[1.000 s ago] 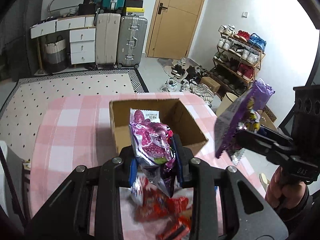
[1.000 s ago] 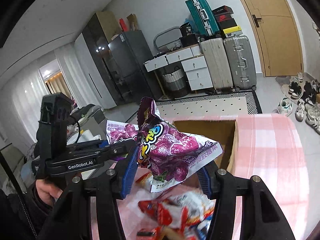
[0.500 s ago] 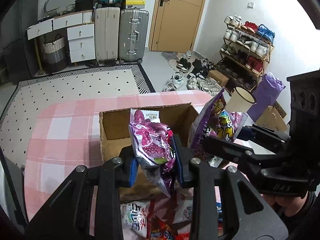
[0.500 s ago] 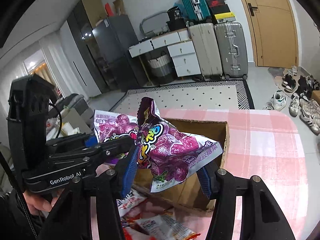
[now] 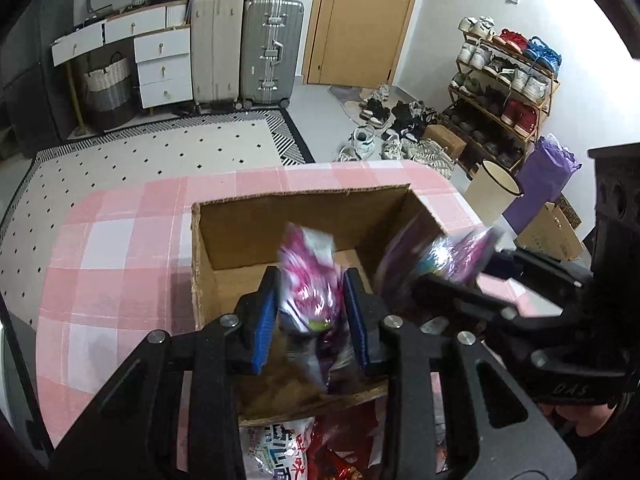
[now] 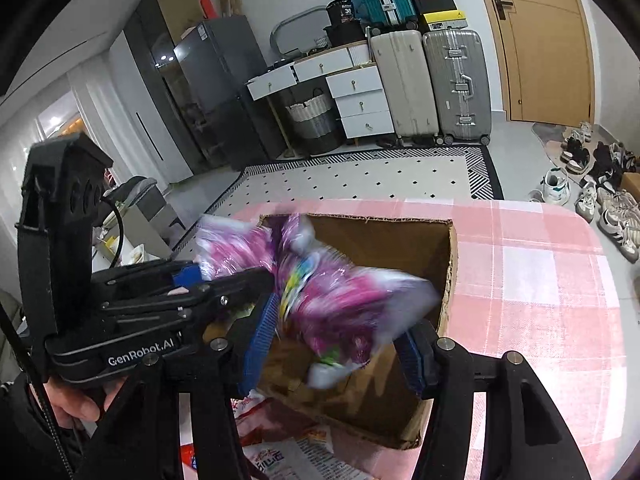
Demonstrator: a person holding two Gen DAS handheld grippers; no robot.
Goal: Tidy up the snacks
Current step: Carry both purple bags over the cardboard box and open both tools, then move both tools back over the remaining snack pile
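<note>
Nearest, bottom of both views, loose snack packets (image 5: 280, 448) lie on the pink checked worktop (image 5: 112, 280) just in front of the cardboard box (image 5: 304, 216). Left gripper (image 5: 310, 312), lower centre of its own view, is clamped on a pink-purple snack bag (image 5: 306, 280) hanging over the box opening. Right gripper (image 6: 340, 340) has its jaws partly apart; they have just been opening, and its purple candy bag (image 6: 340, 292) sits blurred between them, seemingly slipping free over the near box wall. Risks: the right bag is tipped toward the near edge, so it could catch the rim and land outside among the loose packets. The two grippers sit close together over one opening, so they may knock each other or pin one bag under the other. Left bag hangs long; it could snag the rim on release
</note>
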